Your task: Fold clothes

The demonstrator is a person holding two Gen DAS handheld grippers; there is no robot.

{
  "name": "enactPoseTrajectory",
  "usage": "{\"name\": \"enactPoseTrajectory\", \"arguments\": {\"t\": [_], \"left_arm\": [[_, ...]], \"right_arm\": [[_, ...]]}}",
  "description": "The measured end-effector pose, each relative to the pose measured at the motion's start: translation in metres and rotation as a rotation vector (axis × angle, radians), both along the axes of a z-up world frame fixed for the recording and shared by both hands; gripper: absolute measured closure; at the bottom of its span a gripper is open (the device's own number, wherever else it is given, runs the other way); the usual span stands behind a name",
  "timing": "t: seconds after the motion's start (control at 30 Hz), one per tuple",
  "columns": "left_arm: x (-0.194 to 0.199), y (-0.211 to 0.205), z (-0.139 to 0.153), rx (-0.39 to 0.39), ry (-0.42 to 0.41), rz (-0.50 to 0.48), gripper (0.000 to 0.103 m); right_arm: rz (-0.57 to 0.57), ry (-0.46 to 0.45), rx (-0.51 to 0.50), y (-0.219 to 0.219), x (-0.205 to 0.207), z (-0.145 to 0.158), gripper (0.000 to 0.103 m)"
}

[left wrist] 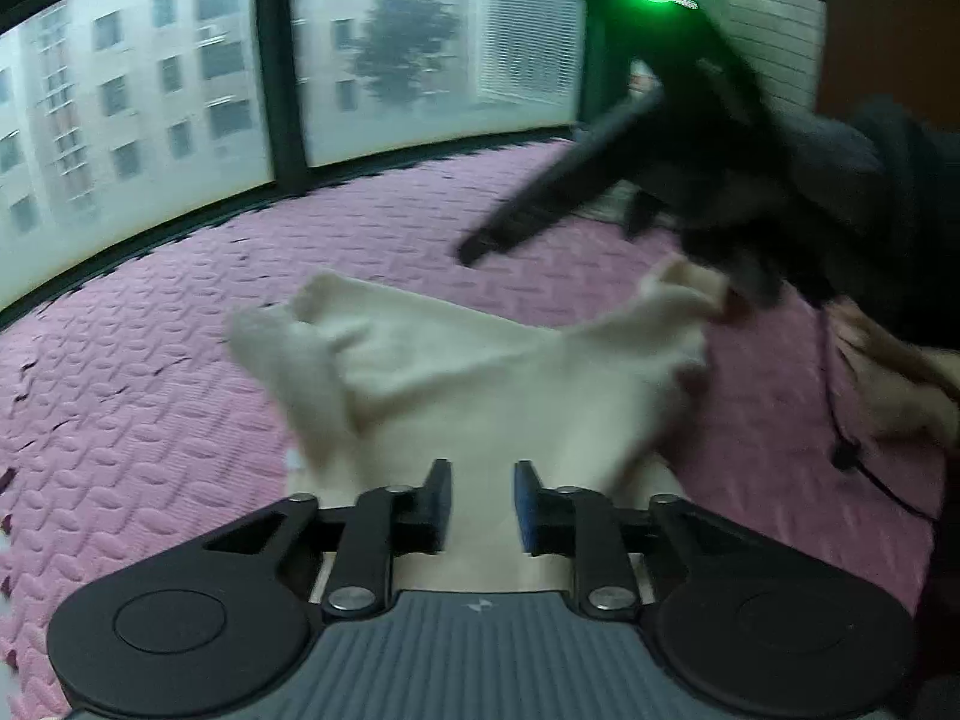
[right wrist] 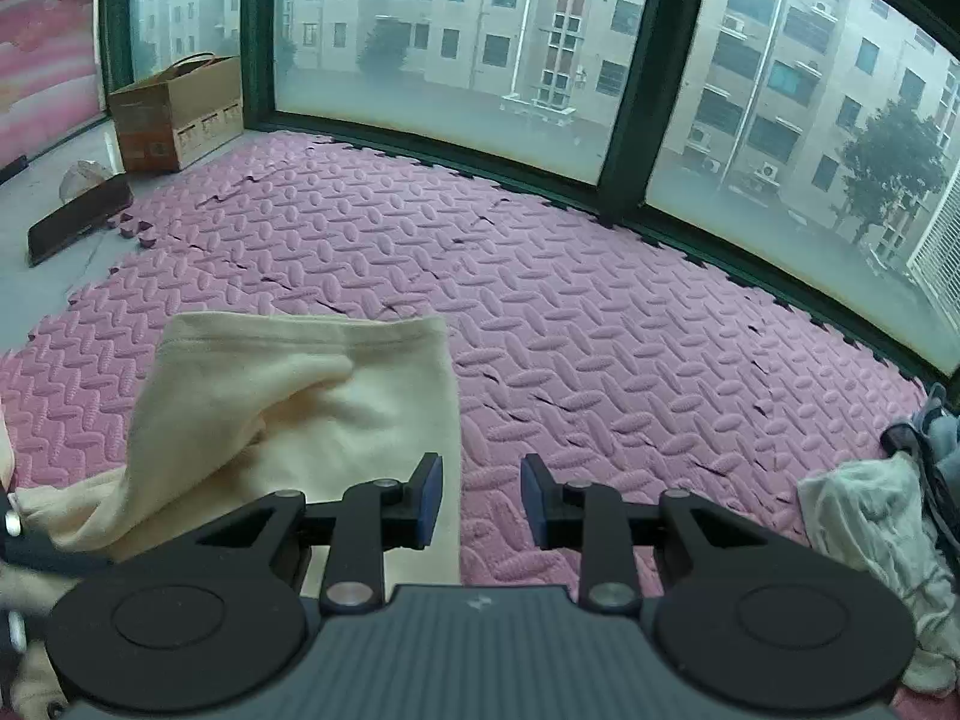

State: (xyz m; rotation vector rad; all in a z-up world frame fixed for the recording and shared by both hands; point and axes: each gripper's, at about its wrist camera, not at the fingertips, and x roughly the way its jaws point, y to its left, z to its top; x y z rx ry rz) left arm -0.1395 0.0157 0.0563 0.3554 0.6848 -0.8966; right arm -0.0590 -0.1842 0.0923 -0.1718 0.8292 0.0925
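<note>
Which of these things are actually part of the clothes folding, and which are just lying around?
Part of the job:
- cream garment
- left hand-held gripper, jaws apart
- right hand-held gripper, jaws apart
- heap of other clothes, probably next

Just lying about:
- cardboard box
- dark board
- pink foam mat underneath

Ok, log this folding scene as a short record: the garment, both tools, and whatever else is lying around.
garment: cream garment, rumpled, lying on the pink foam mat
left tool: jaws apart over the garment, not pinching it
right tool: jaws apart at the garment's edge, nothing gripped
other laundry: pale clothes pile at the mat's right side
background: cardboard box by the window
</note>
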Motion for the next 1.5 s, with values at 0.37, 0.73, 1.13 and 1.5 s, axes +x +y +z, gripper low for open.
{"name": "enactPoseTrajectory", "arguments": {"t": [0.37,0.73,1.13,1.5], "left_arm": [[0.067,0.061,0.021,-0.131,0.047,0.345,0.073],[0.130,0.058,-0.011,-0.138,0.318,0.494,0.052],[0.090,0.013,0.009,-0.081,-0.014,0.356,0.093],[-0.004,-0.053,-0.020,0.074,-0.204,-0.010,0.086]], "right_arm": [[0.016,0.008,0.016,0.008,0.020,-0.006,0.071],[-0.004,0.044,0.069,0.016,0.073,-0.024,0.070],[-0.008,0.056,0.164,0.001,0.062,-0.011,0.070],[0.094,0.107,0.328,0.004,0.028,0.007,0.069]]}}
